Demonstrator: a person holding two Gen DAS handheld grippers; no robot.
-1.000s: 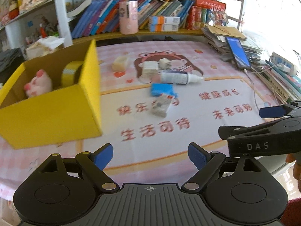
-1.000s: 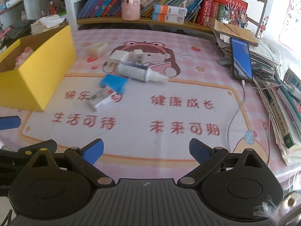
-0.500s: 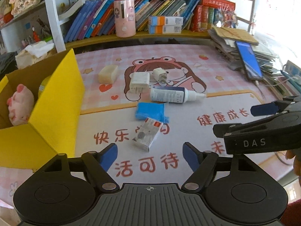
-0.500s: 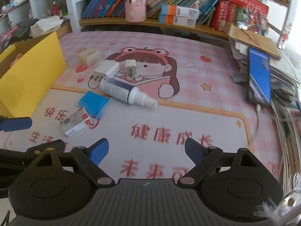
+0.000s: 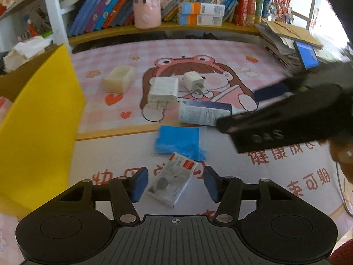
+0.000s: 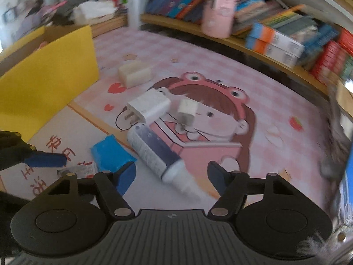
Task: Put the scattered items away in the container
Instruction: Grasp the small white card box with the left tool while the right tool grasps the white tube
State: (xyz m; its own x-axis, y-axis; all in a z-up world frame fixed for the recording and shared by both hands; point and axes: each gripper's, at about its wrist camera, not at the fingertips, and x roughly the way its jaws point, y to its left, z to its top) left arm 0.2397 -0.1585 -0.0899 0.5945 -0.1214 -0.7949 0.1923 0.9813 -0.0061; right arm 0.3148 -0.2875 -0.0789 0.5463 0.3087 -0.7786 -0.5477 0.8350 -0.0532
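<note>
My left gripper (image 5: 175,184) is open, its blue pads on either side of a small white packet (image 5: 172,182) lying on the mat. Beyond it lie a blue pack (image 5: 178,140), a spray bottle (image 5: 203,112), a large white charger (image 5: 163,92), a small white plug (image 5: 194,81) and a cream block (image 5: 119,78). The yellow box (image 5: 42,119) stands at the left. My right gripper (image 6: 172,174) is open, its pads on either side of the spray bottle's nozzle end (image 6: 174,173). The bottle (image 6: 152,150), blue pack (image 6: 110,154), charger (image 6: 149,107) and box (image 6: 44,81) show there too.
A shelf of books with a pink cup (image 5: 146,3) runs along the back. A phone (image 5: 306,54) on a paper stack lies at the right. The right gripper's body (image 5: 286,119) crosses the left wrist view at the right.
Both grippers moved forward and down over the mat. The left one now brackets the white packet; the right one now brackets the spray bottle's nozzle end. Both stay open.
</note>
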